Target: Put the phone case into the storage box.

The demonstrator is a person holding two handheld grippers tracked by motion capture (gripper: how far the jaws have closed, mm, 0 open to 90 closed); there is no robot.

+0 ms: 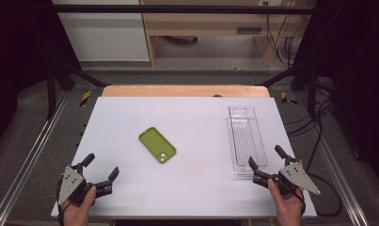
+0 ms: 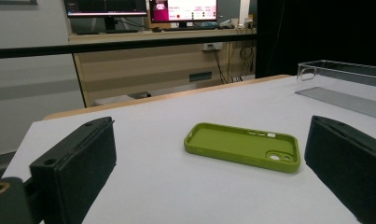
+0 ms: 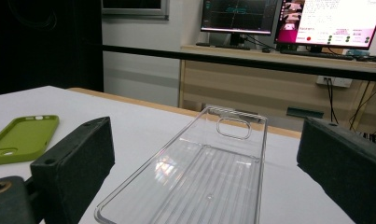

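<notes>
Two hand-held grippers rest at the near edge of the white surface (image 1: 130, 197), well apart. The left hand-held gripper (image 1: 102, 167) is spread wide and grips nothing; it faces the green phone case (image 1: 157, 145), which lies open side up near the middle. The right hand-held gripper (image 1: 266, 157) is likewise released, its jaws just beside the near end of the clear tray (image 1: 246, 139). In the right gripper view the tray's near end is cut off by the frame.

The phone case (image 1: 157, 145) is lying mid-worktop (image 1: 192, 188), the tray (image 1: 246, 139) well to its right; the left gripper (image 1: 101, 165) and right gripper (image 1: 266, 159) are sitting at the near corners.
</notes>
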